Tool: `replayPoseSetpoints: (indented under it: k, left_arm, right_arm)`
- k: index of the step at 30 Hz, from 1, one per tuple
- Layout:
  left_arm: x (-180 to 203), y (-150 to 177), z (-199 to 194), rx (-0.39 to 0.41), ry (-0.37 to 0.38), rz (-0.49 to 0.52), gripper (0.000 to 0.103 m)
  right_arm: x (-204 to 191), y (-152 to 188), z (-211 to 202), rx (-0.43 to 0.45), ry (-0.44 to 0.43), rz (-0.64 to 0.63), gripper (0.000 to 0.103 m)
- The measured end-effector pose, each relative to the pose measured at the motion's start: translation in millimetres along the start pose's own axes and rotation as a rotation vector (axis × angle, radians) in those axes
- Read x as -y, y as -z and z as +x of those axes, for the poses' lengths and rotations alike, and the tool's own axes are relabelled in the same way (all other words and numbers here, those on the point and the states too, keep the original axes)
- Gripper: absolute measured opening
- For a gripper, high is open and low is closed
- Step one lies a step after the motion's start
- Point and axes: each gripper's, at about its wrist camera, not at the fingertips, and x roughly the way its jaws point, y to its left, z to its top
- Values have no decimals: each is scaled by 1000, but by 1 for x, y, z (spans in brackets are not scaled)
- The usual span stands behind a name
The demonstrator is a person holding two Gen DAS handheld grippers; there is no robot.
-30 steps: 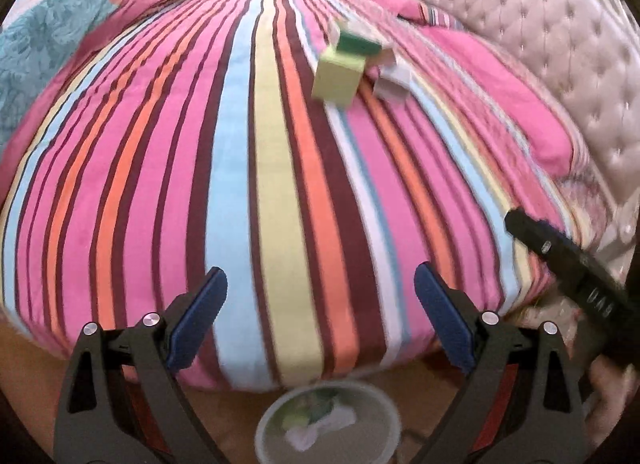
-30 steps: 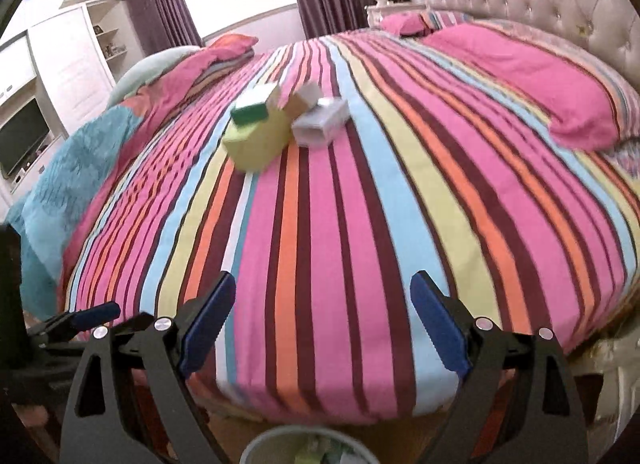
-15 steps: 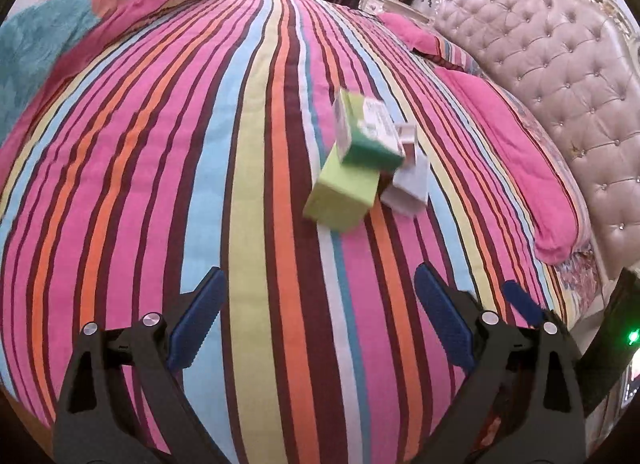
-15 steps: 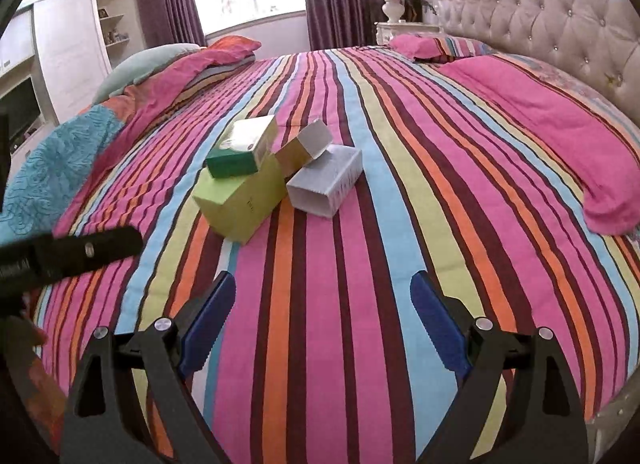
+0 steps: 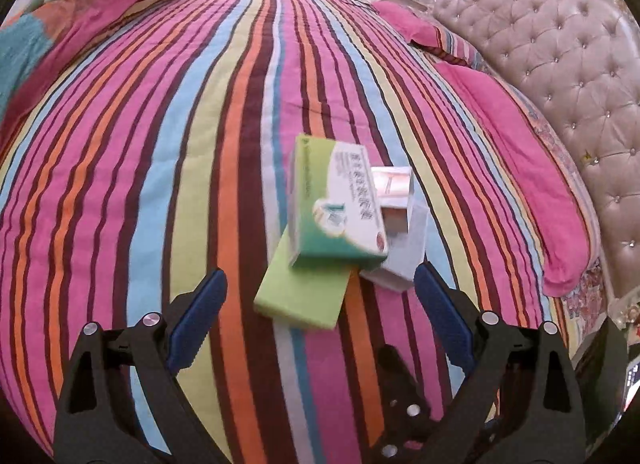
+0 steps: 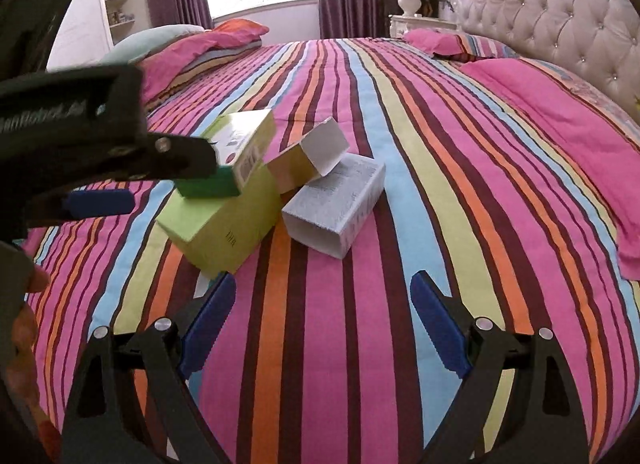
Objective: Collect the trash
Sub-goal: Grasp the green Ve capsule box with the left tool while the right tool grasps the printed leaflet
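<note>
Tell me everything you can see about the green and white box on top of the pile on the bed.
The green and white box is a flat cardboard carton, white on its broad face with a dark green lower band and printed text too blurred to read. It looks closed and uncrushed. It lies tilted atop the lime green box, beside a small open carton and a grey-white box. The left gripper is open and not touching it.

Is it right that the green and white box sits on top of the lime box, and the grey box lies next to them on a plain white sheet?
Not quite. The green and white box does sit on the lime box, with the grey box beside them, but the bedcover is brightly striped, not plain white. Both wrist views show it.
</note>
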Motion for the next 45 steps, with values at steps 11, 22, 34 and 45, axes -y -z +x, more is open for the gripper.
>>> replayPoseSetpoints:
  k: [11, 22, 34, 45]
  left_arm:
    - [4, -32, 40, -71, -74, -5, 92]
    - [-11, -35, 58, -89, -42, -39, 67]
    - [-39, -41, 63, -75, 103, -151, 54]
    - [-52, -42, 61, -49, 180, -196, 54]
  right_arm:
    - [-7, -20, 29, -6, 20, 9, 85]
    - [-8, -37, 55, -22, 15, 57, 85]
    - [5, -31, 69, -68, 19, 86, 85]
    - [-1, -40, 77, -84, 1, 64, 84]
